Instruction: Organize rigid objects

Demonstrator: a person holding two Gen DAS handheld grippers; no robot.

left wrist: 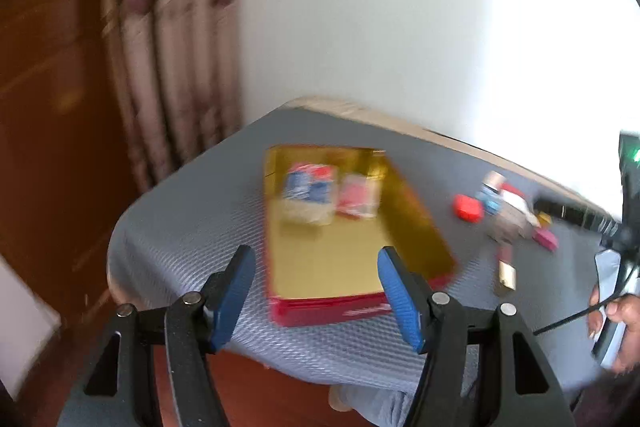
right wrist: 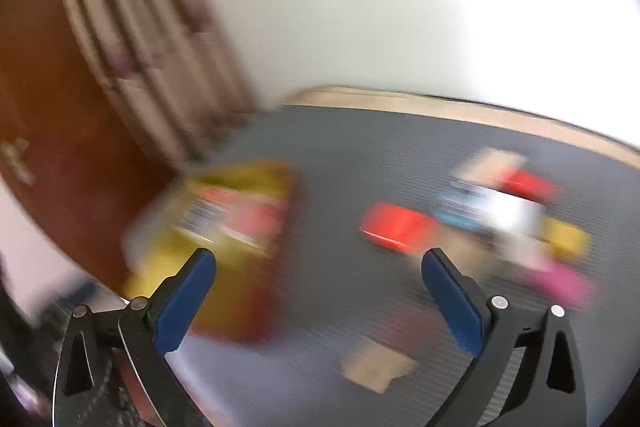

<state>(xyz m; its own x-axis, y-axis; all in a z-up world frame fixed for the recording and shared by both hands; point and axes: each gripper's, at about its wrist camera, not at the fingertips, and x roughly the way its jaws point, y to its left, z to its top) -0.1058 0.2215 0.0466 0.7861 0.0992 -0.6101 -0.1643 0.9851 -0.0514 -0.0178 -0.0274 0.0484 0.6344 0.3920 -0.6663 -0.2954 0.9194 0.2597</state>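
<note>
Plainly, the red tin (left wrist: 320,311) with its gold inside sits on the grey mat (left wrist: 180,227) near the table's left corner, and two small packs lie at its far end: a blue-and-red pack (left wrist: 306,193) and a pink pack (left wrist: 358,201), side by side. Well apart to the right lies a loose cluster: a red block (left wrist: 467,207), a blue-and-white box (left wrist: 491,198), a pink piece (left wrist: 545,238) and a gold-capped tube (left wrist: 506,269) nearer the front. The left gripper (left wrist: 318,297) hangs over the tin's near edge, jaws spread and holding nothing. The right gripper (right wrist: 320,301) is likewise spread wide over bare mat between tin and cluster (its view is heavily smeared, so the tan shape (right wrist: 378,367) near it may be a card or box). Behind stand a curtain (left wrist: 176,47) and a white wall (left wrist: 380,7).
</note>
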